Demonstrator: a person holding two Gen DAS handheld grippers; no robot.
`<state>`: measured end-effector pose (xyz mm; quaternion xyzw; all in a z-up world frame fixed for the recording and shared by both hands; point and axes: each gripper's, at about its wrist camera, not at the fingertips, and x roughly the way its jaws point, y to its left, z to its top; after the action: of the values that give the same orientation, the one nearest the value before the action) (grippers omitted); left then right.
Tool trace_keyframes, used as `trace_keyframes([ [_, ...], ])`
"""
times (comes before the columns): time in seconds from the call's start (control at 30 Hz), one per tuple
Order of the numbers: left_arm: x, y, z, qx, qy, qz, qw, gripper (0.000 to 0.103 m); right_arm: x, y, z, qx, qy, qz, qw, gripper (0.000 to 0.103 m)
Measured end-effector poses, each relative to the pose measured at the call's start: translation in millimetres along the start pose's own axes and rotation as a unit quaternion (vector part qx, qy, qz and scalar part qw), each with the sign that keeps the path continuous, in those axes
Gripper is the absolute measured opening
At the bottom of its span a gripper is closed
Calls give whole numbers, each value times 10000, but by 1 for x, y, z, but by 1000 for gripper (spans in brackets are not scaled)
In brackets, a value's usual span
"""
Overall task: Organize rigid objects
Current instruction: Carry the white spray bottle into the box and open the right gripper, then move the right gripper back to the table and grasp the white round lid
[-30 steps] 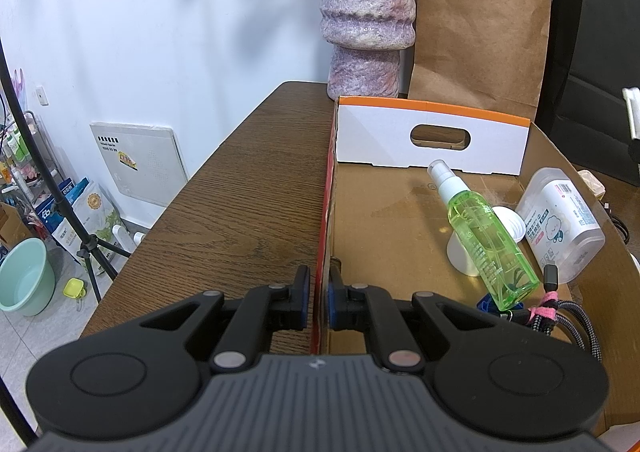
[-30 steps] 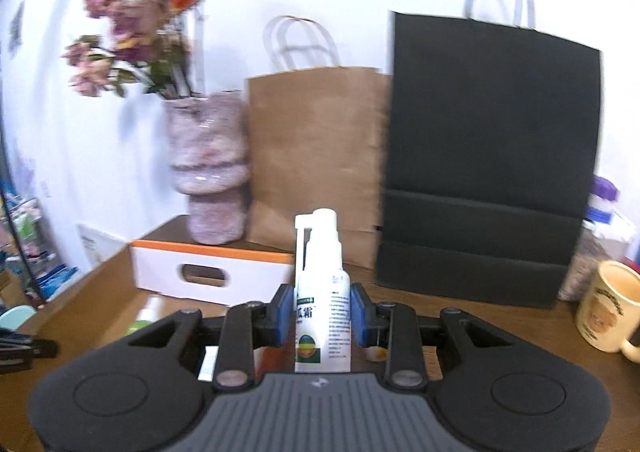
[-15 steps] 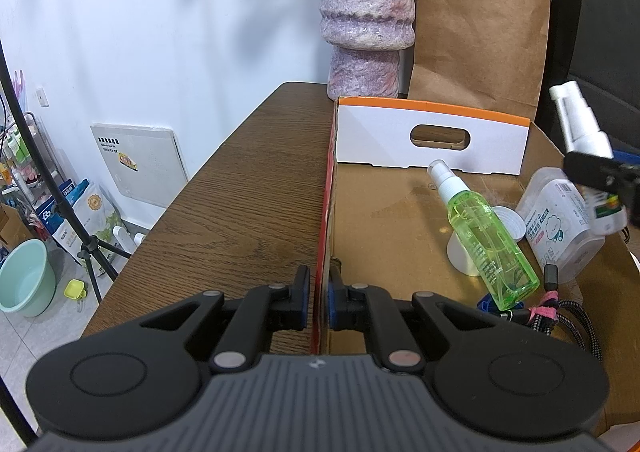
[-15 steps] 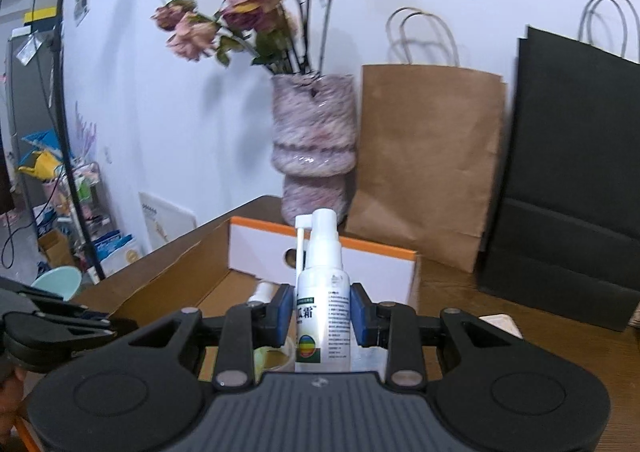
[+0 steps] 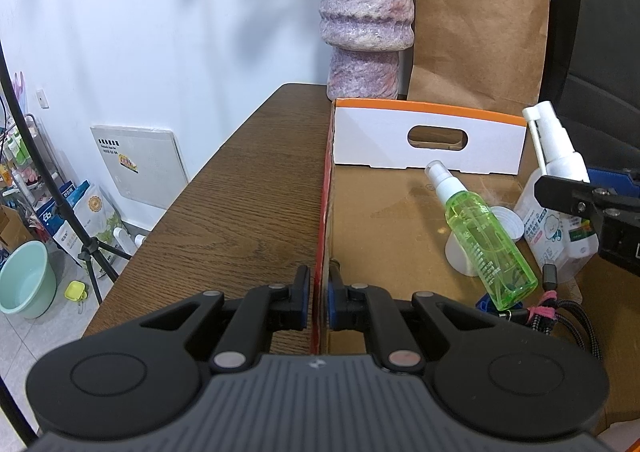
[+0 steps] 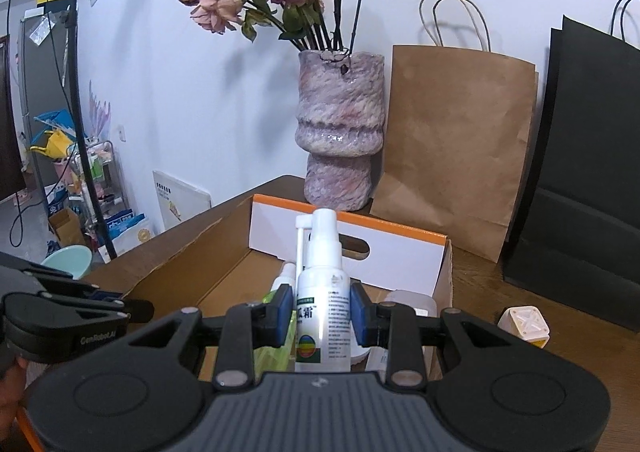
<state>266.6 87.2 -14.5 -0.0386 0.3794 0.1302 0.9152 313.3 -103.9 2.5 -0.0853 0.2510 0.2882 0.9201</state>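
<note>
Table: brown wood-grain table top [image 5: 248, 195] carries an open brown cardboard box [image 5: 384, 211] with an orange-edged white end flap [image 5: 430, 141].
Left gripper: black left gripper [image 5: 319, 302] has its jaws clamped on the box's near left wall, one pad outside it and one inside.
Box contents: clear green plastic spray bottle [image 5: 484, 240] with a white pump lies tilted on the box floor, leaning over a white round cap [image 5: 506, 217]; just right of it stands a squat translucent bottle [image 5: 548, 230] with a printed label, and braided black cables [image 5: 560, 312] lie at the near right corner.
Right gripper: black right gripper [image 6: 322, 316] grips a white plastic nasal-spray bottle [image 6: 322, 310] upright between its blue pads [image 6: 283, 314], held above the open box, near its right side.
Behind the box: mottled purple ceramic vase [image 6: 340, 135] of dried roses, a brown paper bag [image 6: 456, 147] and a black paper bag [image 6: 588, 179] stand against the wall.
Right of the box: small cream cube-shaped object [image 6: 524, 326] sits on the table.
</note>
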Motion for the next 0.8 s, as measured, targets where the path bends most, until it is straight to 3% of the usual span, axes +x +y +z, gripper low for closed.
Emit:
trace_keyframes([
  [0.1, -1, -1, -1, -5, -3, -5, 10000, 10, -1, -1, 0, -12, 8, -14, 10000, 32],
  [0.13, -1, -1, -1, 1, -3, 6, 10000, 10, -2, -1, 1, -5, -2, -26, 10000, 42],
  [0.17, 0, 0, 0, -4, -4, 0, 10000, 10, -3, -2, 2, 2, -26, -54, 10000, 62],
  [0.23, 0, -1, 0, 0, -6, 4, 10000, 10, -6, -3, 2, -27, -110, -155, 9998, 83],
  [0.3, 0, -1, 0, 2, -9, 6, 10000, 10, -10, -3, 3, -48, -171, -205, 9996, 87],
  [0.37, 0, -1, 0, 0, -7, 6, 10000, 10, -11, -5, 4, -38, -209, -279, 9994, 103],
  [0.8, -1, -1, -1, 5, -12, 8, 10000, 10, -8, -6, 3, -123, -144, -444, 9988, 103],
])
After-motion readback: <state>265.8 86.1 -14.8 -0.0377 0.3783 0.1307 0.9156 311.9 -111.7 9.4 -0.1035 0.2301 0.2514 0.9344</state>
